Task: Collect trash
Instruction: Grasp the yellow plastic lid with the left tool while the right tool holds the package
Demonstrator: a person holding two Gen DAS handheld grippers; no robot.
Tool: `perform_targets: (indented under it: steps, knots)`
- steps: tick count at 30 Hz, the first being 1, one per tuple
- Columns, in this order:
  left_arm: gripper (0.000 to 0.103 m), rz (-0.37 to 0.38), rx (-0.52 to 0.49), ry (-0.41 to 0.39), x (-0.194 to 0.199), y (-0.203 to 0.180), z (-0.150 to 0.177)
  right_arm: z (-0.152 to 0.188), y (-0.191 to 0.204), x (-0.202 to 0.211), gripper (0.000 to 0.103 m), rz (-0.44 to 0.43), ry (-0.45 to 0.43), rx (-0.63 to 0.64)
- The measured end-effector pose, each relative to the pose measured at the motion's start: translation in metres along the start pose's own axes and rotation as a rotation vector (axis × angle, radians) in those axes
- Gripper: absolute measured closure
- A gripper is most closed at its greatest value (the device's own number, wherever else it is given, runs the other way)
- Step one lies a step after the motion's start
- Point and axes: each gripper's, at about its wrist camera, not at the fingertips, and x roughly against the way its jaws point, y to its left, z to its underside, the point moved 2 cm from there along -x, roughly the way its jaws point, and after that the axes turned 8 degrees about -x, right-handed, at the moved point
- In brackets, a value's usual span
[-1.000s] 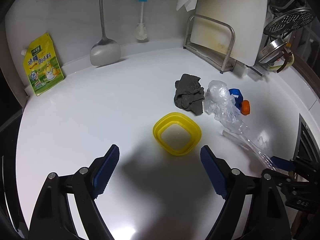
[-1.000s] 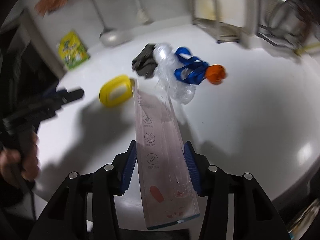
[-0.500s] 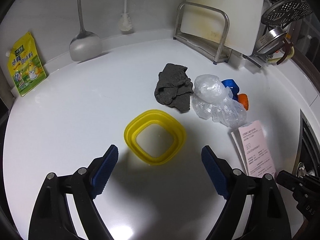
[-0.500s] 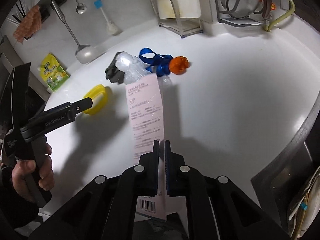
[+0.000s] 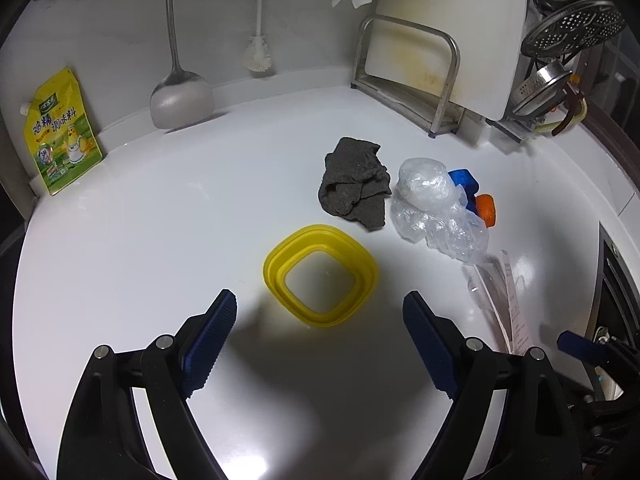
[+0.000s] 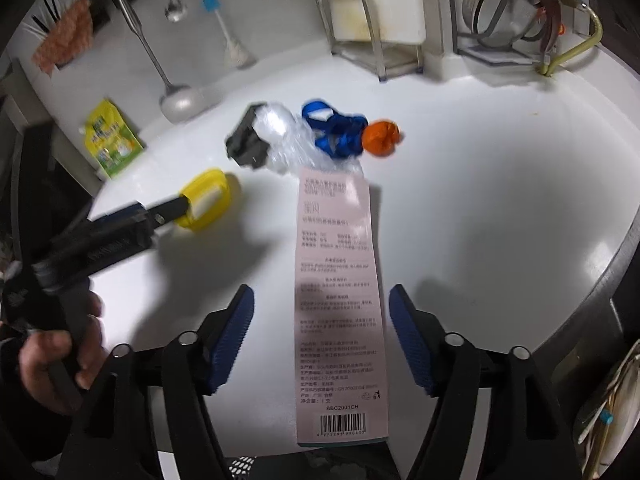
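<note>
A long pink printed package (image 6: 340,304) lies between the open fingers of my right gripper (image 6: 322,336), not clamped; it shows edge-on in the left wrist view (image 5: 506,300). My left gripper (image 5: 320,344) is open and empty, just short of the yellow collapsible tub (image 5: 320,274), which also shows in the right wrist view (image 6: 206,198). Behind the tub lie a grey rag (image 5: 354,182), crumpled clear plastic wrap (image 5: 434,204), a blue strap (image 6: 338,134) and an orange cap (image 6: 382,138).
A white counter (image 5: 160,220) carries everything. A yellow seasoning pouch (image 5: 60,138) leans at the back left. A hanging ladle (image 5: 176,96), a brush (image 5: 258,52) and a cutting board in a steel rack (image 5: 436,48) stand along the back wall. The sink edge (image 6: 616,276) is at the right.
My right gripper, shut on the pink package half a second ago, has opened. My left gripper stays open near the yellow tub.
</note>
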Motion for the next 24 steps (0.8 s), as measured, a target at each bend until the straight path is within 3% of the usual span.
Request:
perform_targets:
  steps: [12, 14, 16, 24]
  knots:
    - [0.020, -0.007, 0.013, 0.000, 0.001, 0.010, 0.002, 0.007, 0.008, -0.031, 0.036, 0.154, 0.008, 0.044]
    - [0.020, -0.008, 0.011, 0.007, -0.002, 0.010, 0.004, 0.009, 0.012, -0.032, 0.041, 0.159, 0.000, 0.061]
    - [0.020, -0.010, 0.012, 0.019, -0.005, 0.011, 0.005, 0.007, 0.015, -0.033, 0.053, 0.152, -0.004, 0.075]
    - [0.019, -0.002, 0.011, 0.035, -0.016, 0.008, 0.005, 0.009, 0.010, -0.019, 0.053, 0.113, -0.043, 0.030]
